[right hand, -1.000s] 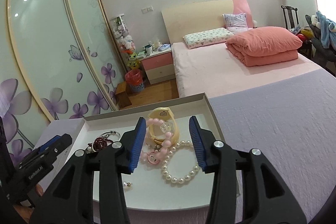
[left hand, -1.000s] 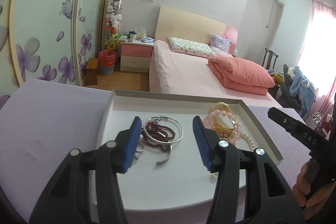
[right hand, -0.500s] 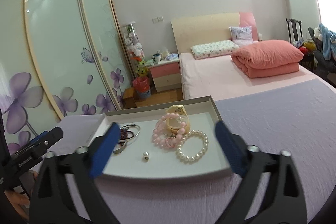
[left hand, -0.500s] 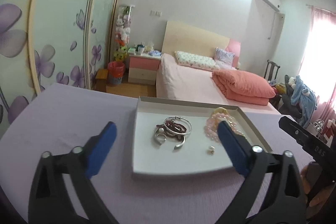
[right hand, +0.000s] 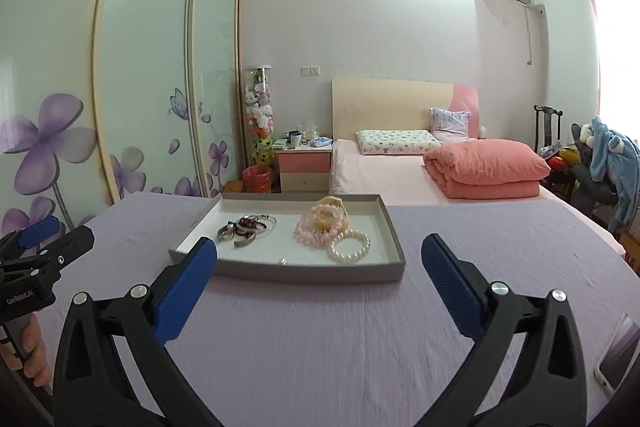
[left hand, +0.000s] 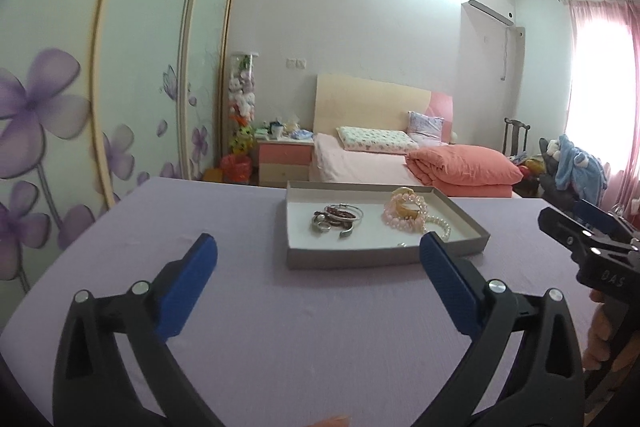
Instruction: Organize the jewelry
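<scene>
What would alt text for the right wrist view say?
A shallow grey tray of jewelry sits on a lilac cloth, beyond the open, empty right tool. It holds a pearl bracelet, pink beads and silver bangles; a bedroom lies behind.

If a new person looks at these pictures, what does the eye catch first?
First, the grey tray on the lilac cloth, holding a pearl bracelet and pink beads on its right side and silver bangles on its left. Then the wide-open right gripper in front, empty.
</scene>
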`<state>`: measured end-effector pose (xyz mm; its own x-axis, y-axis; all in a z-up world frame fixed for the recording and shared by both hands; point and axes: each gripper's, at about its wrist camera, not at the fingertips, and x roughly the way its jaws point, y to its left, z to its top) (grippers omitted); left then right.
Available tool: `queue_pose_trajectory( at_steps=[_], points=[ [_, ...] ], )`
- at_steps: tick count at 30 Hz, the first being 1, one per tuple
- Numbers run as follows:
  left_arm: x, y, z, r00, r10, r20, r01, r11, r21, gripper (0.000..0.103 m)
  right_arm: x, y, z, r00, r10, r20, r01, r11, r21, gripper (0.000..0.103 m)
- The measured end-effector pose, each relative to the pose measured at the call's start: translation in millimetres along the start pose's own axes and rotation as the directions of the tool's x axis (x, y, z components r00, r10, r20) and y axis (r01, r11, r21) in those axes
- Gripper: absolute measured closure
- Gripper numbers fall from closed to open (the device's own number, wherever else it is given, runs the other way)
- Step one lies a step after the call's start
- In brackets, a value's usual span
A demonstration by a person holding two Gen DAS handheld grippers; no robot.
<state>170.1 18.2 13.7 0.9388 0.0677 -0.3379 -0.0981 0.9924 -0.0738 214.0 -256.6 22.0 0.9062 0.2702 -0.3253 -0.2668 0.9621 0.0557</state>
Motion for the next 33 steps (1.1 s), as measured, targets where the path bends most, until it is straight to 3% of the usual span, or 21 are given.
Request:
queue_pose_trajectory(
  at_steps=[14, 22, 33],
  points=[
    [-34, 4, -28, 1.0, -0.007, -0.01, 0.006, 0.998, -0.07, 0.004, -25, -11, -27, 1.0, 0.003, -0.018, -0.001, 0.995, 0.104, 0.002],
    [-34, 6, -34, 0.999, -0.032, -0.017, 0.031, 0.997, -0.071, 0.004, -24, -12, -42, 0.998, 0.011, -0.054, -0.006, 0.995, 0.098, 0.002],
    [-36, 7, -35, 0.999, -0.043, -0.004, 0.043, 0.997, -0.068, 0.004, -36, -8, -50, 0.999, 0.013, -0.03, -0.011, 0.998, 0.063, 0.002]
  ],
)
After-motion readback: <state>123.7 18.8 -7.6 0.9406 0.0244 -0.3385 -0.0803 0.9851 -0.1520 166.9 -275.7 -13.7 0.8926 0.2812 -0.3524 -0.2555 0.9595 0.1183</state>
